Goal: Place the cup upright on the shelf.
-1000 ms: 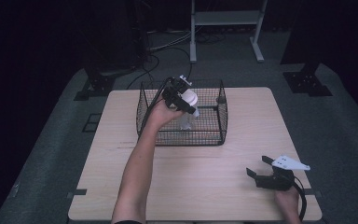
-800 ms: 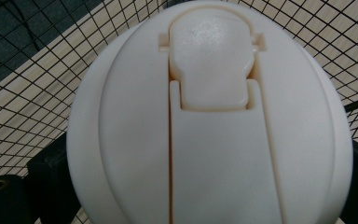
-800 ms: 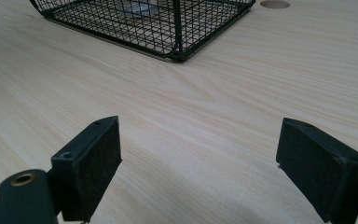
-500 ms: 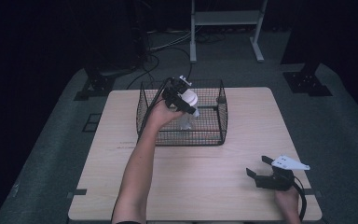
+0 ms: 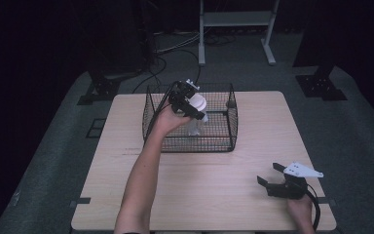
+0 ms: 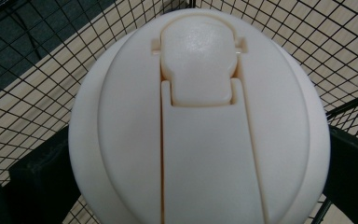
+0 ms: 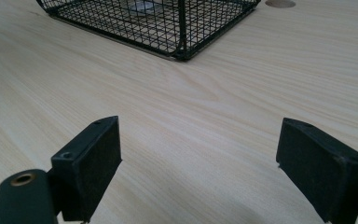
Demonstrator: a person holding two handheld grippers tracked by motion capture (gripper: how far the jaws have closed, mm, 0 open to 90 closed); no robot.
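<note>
White bottle point(image 6: 199, 121), lid toward the camera, sits between my left gripper's point(image 5: 191, 103) black jaws, one on each side, clamped on it inside the wire basket point(image 5: 224, 141). My right gripper point(image 5: 276, 178) rests near the table point(image 5: 253, 161) edge, jaws wide apart, holding nothing.

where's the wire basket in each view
high view: wire basket at upper middle of the table, round the white-lidded bottle.
left gripper view: mesh all round behind the white lid.
right gripper view: near corner at top middle.
shared landmark: the pale wood table.
</note>
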